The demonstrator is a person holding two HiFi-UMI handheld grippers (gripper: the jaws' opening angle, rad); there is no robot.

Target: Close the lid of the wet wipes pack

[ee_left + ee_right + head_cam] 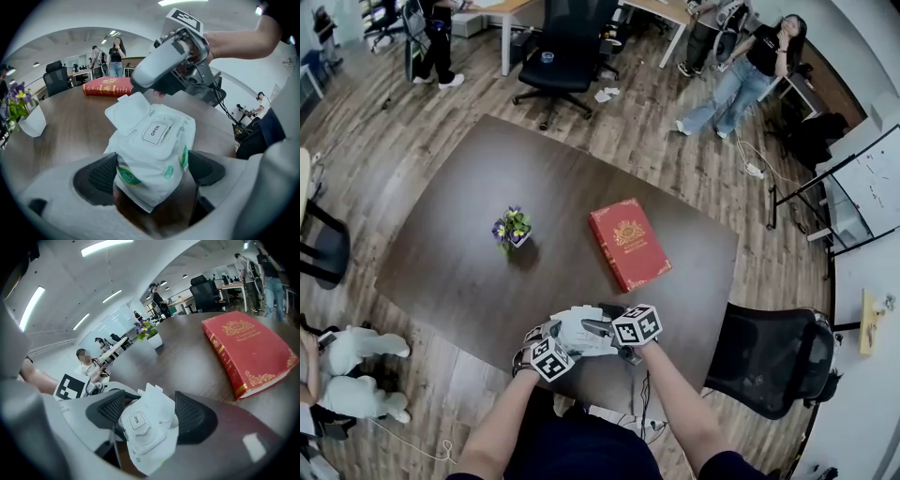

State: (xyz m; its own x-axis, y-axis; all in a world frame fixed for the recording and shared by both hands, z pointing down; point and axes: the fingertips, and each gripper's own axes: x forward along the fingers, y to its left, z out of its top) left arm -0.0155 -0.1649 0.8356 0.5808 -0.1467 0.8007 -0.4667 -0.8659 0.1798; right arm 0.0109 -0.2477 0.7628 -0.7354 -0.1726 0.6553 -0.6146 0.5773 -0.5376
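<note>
Shows a white wet wipes pack (579, 330) at the near edge of a dark brown table (469, 234), directly in front of the person. Gripped at its near end by the left gripper (152, 171), with both ribbed pads pressed into the wrapper. With lid (127, 111) flipped up and back at the far end, baring the seal marked OPEN. Approached from the far side by the right gripper (150, 414), with jaws spread to either side of the pack's lid end and no clear press on it. Farther back on the table: a red book (628, 244) with gilt ornament, lying flat, and a small pot of purple and yellow flowers (512, 228), both well apart from the pack. Beyond the table: a black office chair (567, 47) on a wood-plank floor.
</note>
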